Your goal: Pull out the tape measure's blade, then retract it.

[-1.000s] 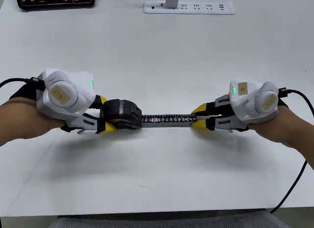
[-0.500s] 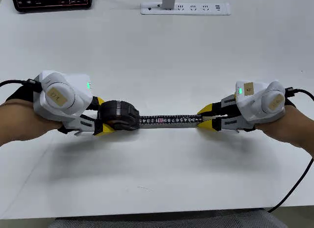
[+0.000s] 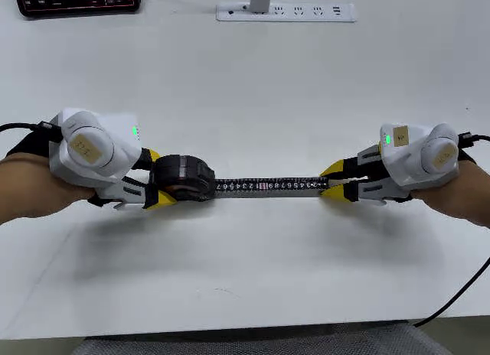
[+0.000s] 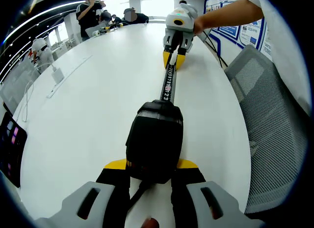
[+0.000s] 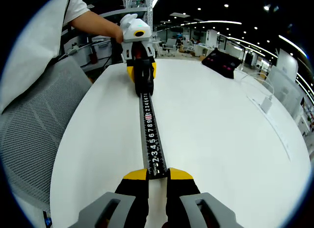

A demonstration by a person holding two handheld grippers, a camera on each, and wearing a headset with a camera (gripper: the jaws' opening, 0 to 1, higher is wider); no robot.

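Tape measure (image 3: 181, 177) sits on the white table (image 3: 245, 102), its black case clamped between the jaws of my left gripper (image 3: 159, 179). Its blade (image 3: 268, 186) runs straight out to my right gripper (image 3: 331, 184), whose jaws pinch the blade's tip. My two grippers are well apart, with the numbered blade stretched between them.
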